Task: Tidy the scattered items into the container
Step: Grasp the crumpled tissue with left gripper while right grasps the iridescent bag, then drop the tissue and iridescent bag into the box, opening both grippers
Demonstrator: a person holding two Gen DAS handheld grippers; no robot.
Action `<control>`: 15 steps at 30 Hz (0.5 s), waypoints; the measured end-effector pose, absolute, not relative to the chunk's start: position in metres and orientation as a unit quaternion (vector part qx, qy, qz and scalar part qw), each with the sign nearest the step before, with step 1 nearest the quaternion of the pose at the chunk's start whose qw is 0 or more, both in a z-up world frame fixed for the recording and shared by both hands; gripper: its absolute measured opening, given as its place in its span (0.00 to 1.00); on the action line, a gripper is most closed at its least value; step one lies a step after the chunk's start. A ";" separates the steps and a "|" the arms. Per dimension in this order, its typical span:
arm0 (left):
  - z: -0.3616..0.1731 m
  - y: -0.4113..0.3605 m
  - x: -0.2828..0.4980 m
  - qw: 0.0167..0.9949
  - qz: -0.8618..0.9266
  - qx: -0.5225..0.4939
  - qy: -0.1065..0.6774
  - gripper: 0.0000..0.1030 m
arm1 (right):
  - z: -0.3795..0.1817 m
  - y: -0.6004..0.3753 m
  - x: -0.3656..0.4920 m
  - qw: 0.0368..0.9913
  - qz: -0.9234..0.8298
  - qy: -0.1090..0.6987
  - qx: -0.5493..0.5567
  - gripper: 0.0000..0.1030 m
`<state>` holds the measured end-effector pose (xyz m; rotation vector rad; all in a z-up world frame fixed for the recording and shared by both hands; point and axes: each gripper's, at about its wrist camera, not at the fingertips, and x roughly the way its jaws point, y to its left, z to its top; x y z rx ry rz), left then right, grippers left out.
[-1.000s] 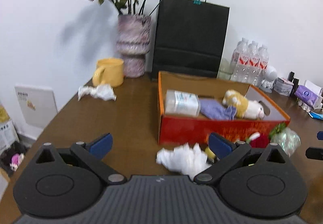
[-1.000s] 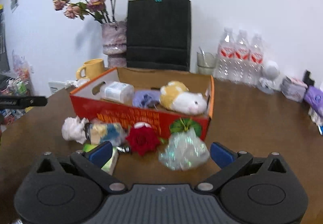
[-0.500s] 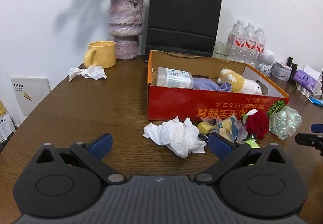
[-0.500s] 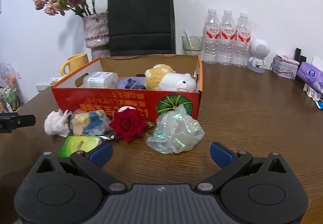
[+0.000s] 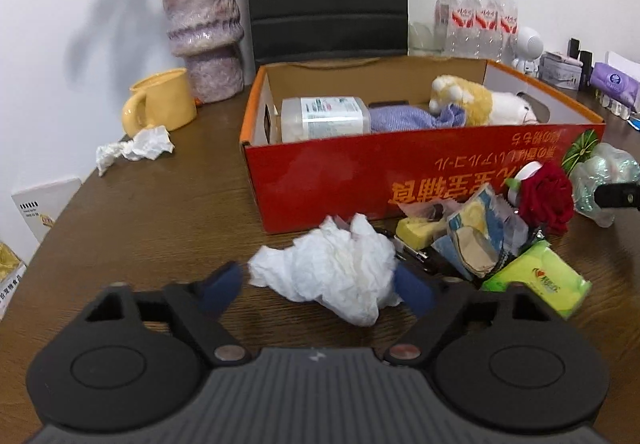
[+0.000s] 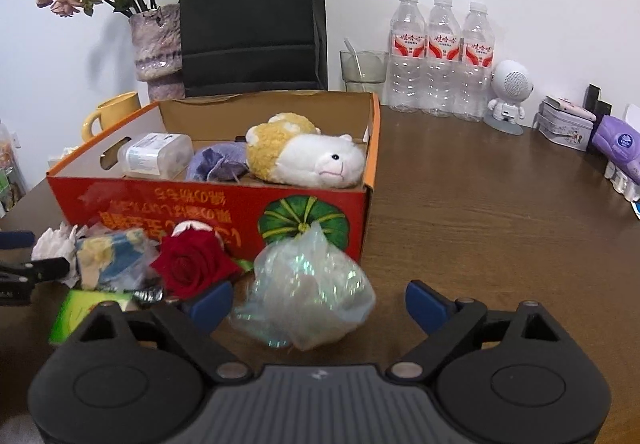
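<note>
Meanwhile, both grippers straddle litter near the red box (image 5: 320,180): the left gripper (image 5: 320,286) spread around crumpled tissue (image 5: 332,272), the right gripper (image 6: 318,304) around an iridescent wrapper (image 6: 308,284); closing likely comes next.

wood table (image 6: 500,204), red box (image 5: 340,176), tissue wad (image 5: 340,268)

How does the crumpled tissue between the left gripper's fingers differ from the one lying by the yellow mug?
The near tissue is a fuller, rounder wad; the far tissue is flatter and stretched out. The near one sits within the open left gripper, in front of the red box; the far one lies apart, beside the yellow mug. Both are white, crumpled and outside the box.
</note>
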<state>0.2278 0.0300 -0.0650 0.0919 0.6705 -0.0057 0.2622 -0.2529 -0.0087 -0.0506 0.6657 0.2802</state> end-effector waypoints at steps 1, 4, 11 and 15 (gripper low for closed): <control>-0.065 0.030 0.228 0.944 -0.006 0.043 0.328 0.65 | -0.009 -0.251 0.264 0.936 0.137 0.324 -0.028 0.83; -0.063 0.029 0.226 0.944 -0.028 0.044 0.325 0.33 | -0.009 -0.247 0.269 0.933 0.143 0.328 -0.035 0.53; -0.052 0.033 0.206 0.952 -0.023 0.023 0.303 0.22 | -0.003 -0.255 0.258 0.932 0.161 0.323 -0.004 0.40; -0.028 0.039 0.185 0.963 -0.023 0.012 0.270 0.22 | 0.011 -0.266 0.242 0.936 0.169 0.309 0.015 0.40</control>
